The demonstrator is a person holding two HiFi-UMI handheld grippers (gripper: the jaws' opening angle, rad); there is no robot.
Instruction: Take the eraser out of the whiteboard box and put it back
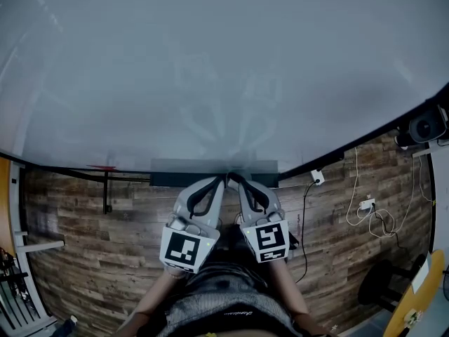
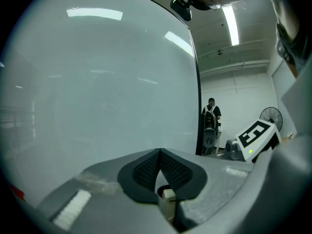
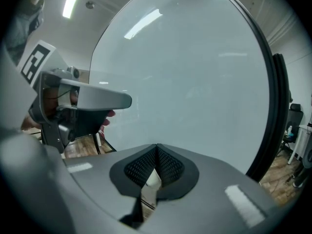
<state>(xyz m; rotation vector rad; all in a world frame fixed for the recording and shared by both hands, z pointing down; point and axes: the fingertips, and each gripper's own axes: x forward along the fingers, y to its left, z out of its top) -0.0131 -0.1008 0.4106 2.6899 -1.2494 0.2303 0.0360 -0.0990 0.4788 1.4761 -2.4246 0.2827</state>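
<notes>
Head view: whiteboard box (image 1: 175,180) lies lengthwise along board's (image 1: 210,69) lower edge.

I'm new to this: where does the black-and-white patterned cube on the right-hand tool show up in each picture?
Head view: the right gripper's cube, low centre, right of the left gripper's cube.
Left gripper view: far right, past the whiteboard and its dark edge.
Right gripper view: not in it; the cube at upper left is the left gripper's.
Shared landmark: the whiteboard, in all three.
</notes>
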